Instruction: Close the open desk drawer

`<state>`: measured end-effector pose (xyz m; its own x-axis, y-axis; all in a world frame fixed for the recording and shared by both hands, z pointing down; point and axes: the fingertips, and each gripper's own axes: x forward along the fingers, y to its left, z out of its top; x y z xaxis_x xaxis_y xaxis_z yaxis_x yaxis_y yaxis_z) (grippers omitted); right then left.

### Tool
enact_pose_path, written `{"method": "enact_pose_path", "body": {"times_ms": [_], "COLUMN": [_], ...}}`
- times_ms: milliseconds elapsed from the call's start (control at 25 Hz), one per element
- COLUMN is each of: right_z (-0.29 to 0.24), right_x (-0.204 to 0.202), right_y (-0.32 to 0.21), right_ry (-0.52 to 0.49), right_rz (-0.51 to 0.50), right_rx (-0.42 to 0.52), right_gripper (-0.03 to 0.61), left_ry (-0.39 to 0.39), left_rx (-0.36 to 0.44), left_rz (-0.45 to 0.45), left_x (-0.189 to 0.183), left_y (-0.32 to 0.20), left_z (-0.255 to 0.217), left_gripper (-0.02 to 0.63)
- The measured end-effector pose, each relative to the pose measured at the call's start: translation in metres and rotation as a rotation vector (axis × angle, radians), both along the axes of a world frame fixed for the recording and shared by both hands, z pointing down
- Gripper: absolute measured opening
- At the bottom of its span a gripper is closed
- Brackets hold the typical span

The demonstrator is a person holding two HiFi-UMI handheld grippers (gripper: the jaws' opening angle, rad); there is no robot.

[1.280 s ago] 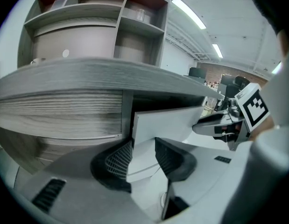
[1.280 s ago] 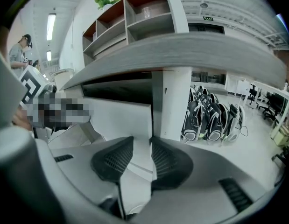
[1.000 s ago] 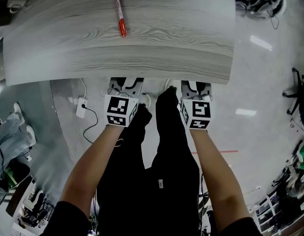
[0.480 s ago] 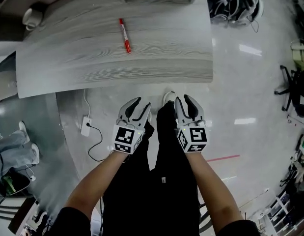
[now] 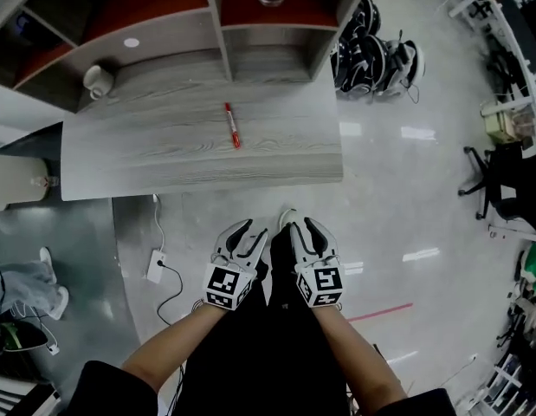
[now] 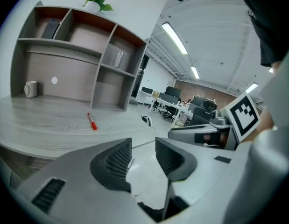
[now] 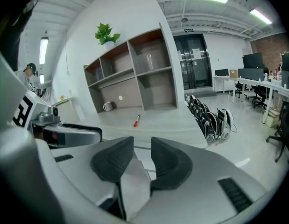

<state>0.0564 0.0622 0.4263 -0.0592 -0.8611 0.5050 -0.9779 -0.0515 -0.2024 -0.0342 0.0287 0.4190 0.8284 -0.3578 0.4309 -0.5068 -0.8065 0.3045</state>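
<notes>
Backed up and away from the desk (image 5: pixel 164 159) with the left gripper (image 5: pixel 248 232) and the right gripper (image 5: pixel 302 225): a second ago tucked right at its front edge, now low in the centre of the head view, well apart from that edge, with bare floor (image 5: pixel 380 198) between. Parted to a moderate gap on both sets of jaws, gripping nothing. Taken in now across the upper frame: the whole desk top with a red marker (image 5: pixel 232 125) near its middle, a mug (image 5: pixel 96 81) at upper left, a shelf unit (image 5: pixel 217 24) behind. No drawer seen jutting from the front edge, though anything flush would be hidden under the top from above. Probably pushed home already, with the withdrawal marking the task's end. Worth confirming from lower down.
</notes>
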Motion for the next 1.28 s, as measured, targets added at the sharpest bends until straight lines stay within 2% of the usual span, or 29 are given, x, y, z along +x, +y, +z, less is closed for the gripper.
{"method": "enact_pose_path", "body": {"times_ms": [120, 360, 600, 840, 920, 1000, 1080, 1280], "right_z": [-0.038, -0.111, -0.179, -0.23, -0.239, -0.244, -0.248, -0.272], "right_x": [-0.008, -0.017, -0.024, -0.03, -0.033, -0.037, -0.041, -0.041], "right_y": [0.003, -0.008, -0.018, -0.025, -0.026, -0.025, -0.022, -0.007], "right_ry": [0.001, 0.051, 0.052, 0.054, 0.064, 0.074, 0.083, 0.136], "right_rz": [-0.034, -0.121, -0.109, -0.075, -0.08, -0.098, -0.11, -0.076], "right_rx": [0.031, 0.135, 0.251, 0.352, 0.371, 0.378, 0.384, 0.47], "right_gripper": [0.13, 0.129, 0.129, 0.123, 0.084, 0.053, 0.042, 0.017], "left_ry": [0.027, 0.072, 0.184, 0.228, 0.235, 0.235, 0.221, 0.21], "left_rx": [0.032, 0.192, 0.166, 0.284, 0.293, 0.297, 0.302, 0.308], "left_rz": [-0.015, 0.041, -0.034, -0.06, -0.073, -0.095, -0.118, -0.132], "left_x": [0.001, 0.016, 0.011, -0.002, -0.007, -0.012, -0.017, -0.025], "left_y": [-0.001, -0.003, -0.006, -0.02, -0.022, -0.024, -0.026, -0.026], "left_z": [-0.036, -0.107, -0.174, -0.224, -0.23, -0.232, -0.232, -0.237], "left_gripper": [0.167, 0.167, 0.167, 0.167, 0.165, 0.126, 0.053, 0.014]}}
